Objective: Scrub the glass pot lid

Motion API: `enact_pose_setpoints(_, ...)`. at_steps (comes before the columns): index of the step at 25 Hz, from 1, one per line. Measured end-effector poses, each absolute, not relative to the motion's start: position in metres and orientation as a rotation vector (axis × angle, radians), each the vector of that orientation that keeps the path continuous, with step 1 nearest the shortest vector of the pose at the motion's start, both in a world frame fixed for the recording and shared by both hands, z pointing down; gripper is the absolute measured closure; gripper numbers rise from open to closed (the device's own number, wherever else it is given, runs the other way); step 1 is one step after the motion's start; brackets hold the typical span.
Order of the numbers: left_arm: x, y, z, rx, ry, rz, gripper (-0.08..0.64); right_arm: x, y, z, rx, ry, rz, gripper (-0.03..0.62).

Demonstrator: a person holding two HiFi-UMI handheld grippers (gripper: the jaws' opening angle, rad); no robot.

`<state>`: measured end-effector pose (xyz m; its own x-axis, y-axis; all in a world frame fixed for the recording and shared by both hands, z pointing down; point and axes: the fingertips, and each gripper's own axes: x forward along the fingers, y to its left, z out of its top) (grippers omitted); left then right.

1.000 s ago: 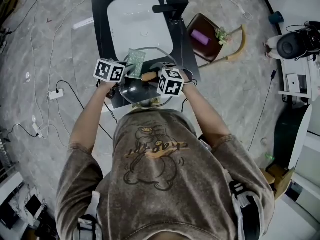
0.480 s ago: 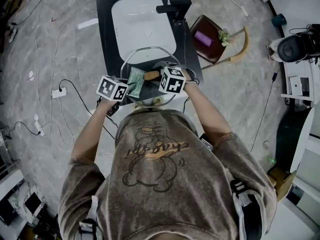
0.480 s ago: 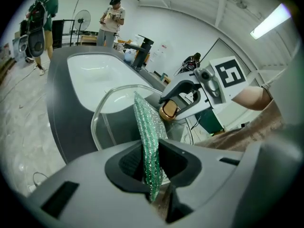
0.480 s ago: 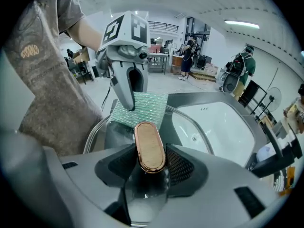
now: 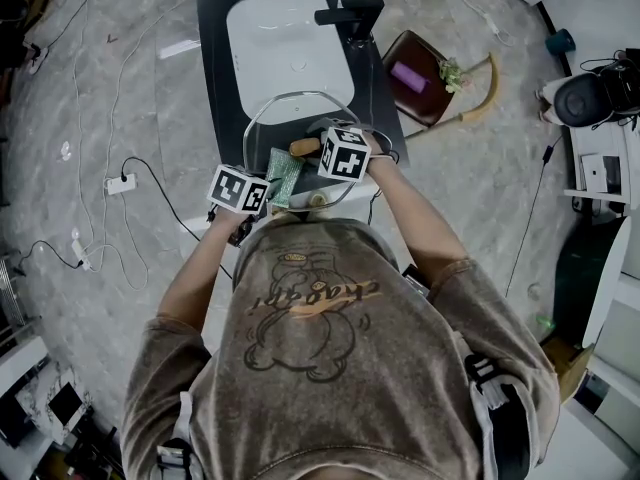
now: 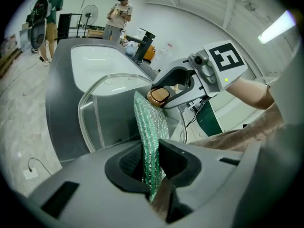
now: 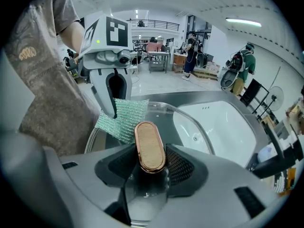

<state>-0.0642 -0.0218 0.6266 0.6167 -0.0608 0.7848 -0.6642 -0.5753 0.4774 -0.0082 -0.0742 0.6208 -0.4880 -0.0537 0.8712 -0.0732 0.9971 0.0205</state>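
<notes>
Spreading across the middle of the head view is a dark surface (image 5: 215, 28) with a white basin (image 5: 290, 43) sunk into it and a black faucet (image 5: 350, 15) at the basin's far right.

The glass pot lid (image 5: 290, 118) is at the near end of this surface, in front of the person. Its far rim overlaps the near end of the basin and its near rim is close to the person's chest. It is tilted rather than flat, with its knob side turned up toward the person (whether its lower rim rests on the surface I cannot tell).

The right gripper (image 5: 310, 148) reaches in from the right, and its jaws pinch the lid's knob (image 7: 150, 146) from both sides. The left gripper (image 5: 272, 193) comes in from the near left, its jaws pressed onto the near end of a green scrubbing cloth (image 5: 284, 176).

In the head view the cloth's long axis runs from the left jaws away from the person. It lies against the knob side of the glass, and its far end is just beside the knob on the left.

The knob is an oblong, copper-rimmed piece with a pale top. In the head view its long axis lies roughly left to right, and in the right gripper view it points straight out along the jaws.
</notes>
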Motion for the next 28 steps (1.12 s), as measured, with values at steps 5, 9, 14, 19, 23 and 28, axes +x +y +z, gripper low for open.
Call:
enact_pose_setpoints(5,-0.049,-0.011,0.631,1.963,-0.550,0.871,0.485,-0.009,-0.074,0.620,0.075,-2.071,0.034,0.388)
enact_pose_setpoints(9,-0.040,-0.007,0.634,1.933,-0.531,0.842,0.485,-0.008,-0.073,0.621,0.066,-2.068,0.042,0.388)
enact_pose_setpoints(14,-0.030,-0.003,0.633,1.910,-0.528,0.817,0.485,-0.008,-0.072,0.618,0.063,-2.071,0.042,0.388)
enact_pose_setpoints(19,-0.018,0.001,0.632,1.901,-0.526,0.814,0.485,-0.009,-0.072,0.618,0.059,-2.075,0.044,0.388)
enact_pose_setpoints(23,-0.009,0.002,0.632,1.891,-0.555,0.777,0.486,-0.008,-0.073,0.618,0.058,-2.078,0.047,0.388)
enact_pose_setpoints(28,0.002,-0.001,0.633,1.844,-0.600,0.685,0.486,-0.007,-0.077,0.619,0.055,-2.075,0.048,0.388)
